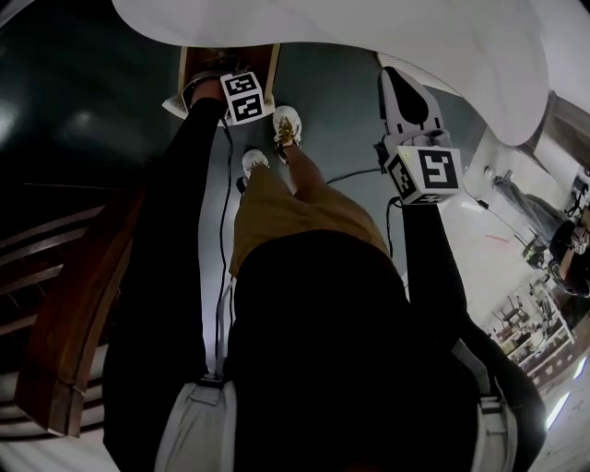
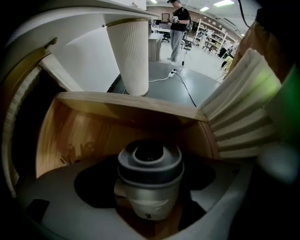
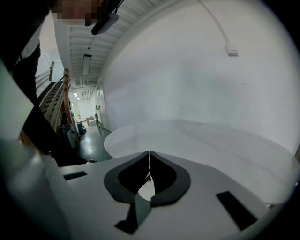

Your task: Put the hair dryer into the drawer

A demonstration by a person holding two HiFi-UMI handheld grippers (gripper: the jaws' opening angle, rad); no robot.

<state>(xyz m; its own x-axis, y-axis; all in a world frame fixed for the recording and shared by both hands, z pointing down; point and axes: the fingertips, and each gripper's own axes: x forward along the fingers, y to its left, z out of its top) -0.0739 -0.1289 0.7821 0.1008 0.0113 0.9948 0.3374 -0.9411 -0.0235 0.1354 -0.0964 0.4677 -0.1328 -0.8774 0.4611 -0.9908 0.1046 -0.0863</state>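
From my remote seat this reads as a large open indoor hall, part showroom and part work lab, not a home. A dark polished floor (image 2: pixel 197 70) runs far back under bright ceiling panels (image 2: pixel 224 3), with a loose cable (image 2: pixel 183 85) trailing across it. Stocked shelves (image 2: pixel 209 29) line the far side, and a person (image 2: pixel 178 26) stands among them. A round white tabletop (image 3: pixel 201 140) sits on a fluted pedestal (image 2: pixel 130 56) by a bare white wall (image 3: pixel 187 70), and a long corridor (image 3: pixel 89 129) is lit by strip lights (image 3: pixel 87 63).
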